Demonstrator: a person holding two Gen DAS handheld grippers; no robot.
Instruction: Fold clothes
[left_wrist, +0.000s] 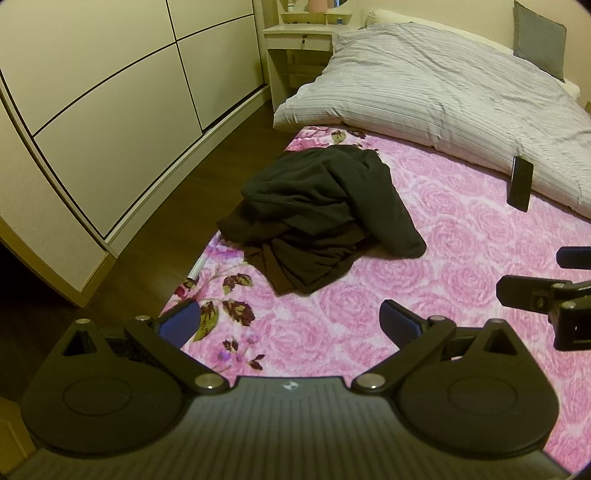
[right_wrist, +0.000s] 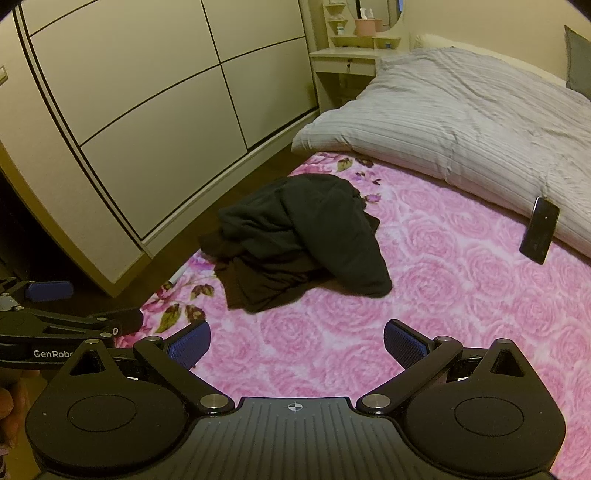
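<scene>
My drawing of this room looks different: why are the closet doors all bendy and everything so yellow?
Left wrist view: the fisheye lens bows the straight wardrobe lines and darkens the corners. Right wrist view: same curve on the wardrobe, warm indoor light tints it yellow, and the dark clothes lose detail.

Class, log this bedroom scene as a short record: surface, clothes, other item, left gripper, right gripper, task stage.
surface: pink rose blanket on the bed
clothes: dark heap, crumpled, near the bed's edge
other item: phone propped against the striped duvet
left gripper: open, empty, short of the heap
right gripper: open, empty
task stage: folding not begun
</scene>
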